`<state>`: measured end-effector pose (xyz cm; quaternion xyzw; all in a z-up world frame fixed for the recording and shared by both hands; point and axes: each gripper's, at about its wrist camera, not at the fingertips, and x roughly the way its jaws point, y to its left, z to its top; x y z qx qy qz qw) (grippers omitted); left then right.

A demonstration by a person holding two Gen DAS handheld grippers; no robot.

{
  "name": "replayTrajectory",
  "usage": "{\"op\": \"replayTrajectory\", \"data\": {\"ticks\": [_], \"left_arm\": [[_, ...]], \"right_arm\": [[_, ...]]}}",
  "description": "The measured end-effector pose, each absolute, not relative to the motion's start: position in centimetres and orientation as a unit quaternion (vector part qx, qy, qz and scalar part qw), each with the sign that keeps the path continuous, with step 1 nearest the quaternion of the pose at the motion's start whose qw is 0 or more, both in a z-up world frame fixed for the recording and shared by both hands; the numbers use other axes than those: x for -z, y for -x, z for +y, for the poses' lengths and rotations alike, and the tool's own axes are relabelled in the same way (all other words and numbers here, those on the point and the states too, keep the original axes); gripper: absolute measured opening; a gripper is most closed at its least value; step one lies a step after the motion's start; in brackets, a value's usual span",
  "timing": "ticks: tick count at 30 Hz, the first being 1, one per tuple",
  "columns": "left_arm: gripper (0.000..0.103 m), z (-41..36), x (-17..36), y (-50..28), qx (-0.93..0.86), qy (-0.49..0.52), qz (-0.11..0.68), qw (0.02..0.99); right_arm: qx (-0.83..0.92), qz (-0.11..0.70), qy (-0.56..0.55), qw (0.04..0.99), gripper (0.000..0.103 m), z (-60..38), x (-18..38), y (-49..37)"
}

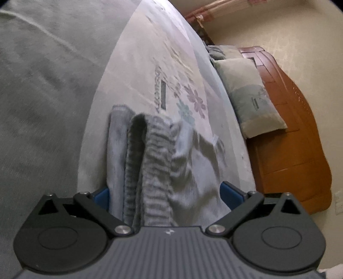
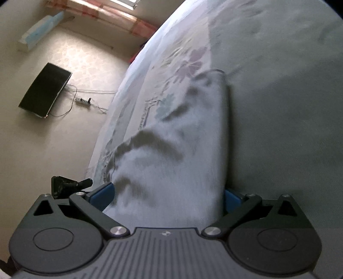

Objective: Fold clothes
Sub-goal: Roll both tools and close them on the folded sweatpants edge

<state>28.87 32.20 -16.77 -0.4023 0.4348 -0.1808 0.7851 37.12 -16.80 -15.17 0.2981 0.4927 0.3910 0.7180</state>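
Both grippers point along a bed with their blue pads spread wide. Light grey cloth lies between the pads of the left gripper (image 1: 165,193) and of the right gripper (image 2: 169,194), and neither one is clamping it. No earlier picture is given, so only this released state can be told.

Only the left wrist view shows the ribbed waistband (image 1: 150,163) of the grey garment (image 1: 188,171), standing up in folds, with a small white tag (image 1: 215,139) at its far edge. It also shows a pale green pillow (image 1: 246,96) and a wooden headboard (image 1: 300,150). Only the right wrist view shows a dark flat screen (image 2: 45,90) on the wall, a white power strip (image 2: 82,101) with cables, and a wall air conditioner (image 2: 40,30); there the garment (image 2: 171,150) looks smoother.

Grey lettering is printed on the bed sheet (image 1: 182,64) beside purple and green flowers, but it is too blurred to read. A grey blanket (image 1: 42,85) covers the other side of the bed. The walls are cream, and a checked curtain (image 2: 120,17) hangs at the window.
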Motion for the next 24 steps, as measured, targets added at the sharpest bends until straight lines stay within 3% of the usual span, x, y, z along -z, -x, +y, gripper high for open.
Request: {"op": "replayTrajectory", "data": {"ticks": [6,12,18,24], "left_arm": [[0.099,32.1,16.8,-28.7,0.171,0.416,0.435,0.780],[0.100,31.7,17.4,-25.8,0.191,0.424,0.449,0.763],[0.101,31.3,17.4,-29.8,0.191,0.421,0.445,0.767],[0.100,30.8,17.5,-27.7,0.194,0.419,0.452,0.764]], "right_arm": [[-0.398,0.497,-0.298,0.711,0.103,-15.3,15.0,-39.1],[-0.436,0.502,-0.295,0.686,0.103,-17.1,15.5,-35.8],[-0.423,0.510,-0.295,0.688,0.103,-14.7,15.3,-38.5],[-0.436,0.515,-0.304,0.673,0.102,-15.8,15.9,-37.9]]}}
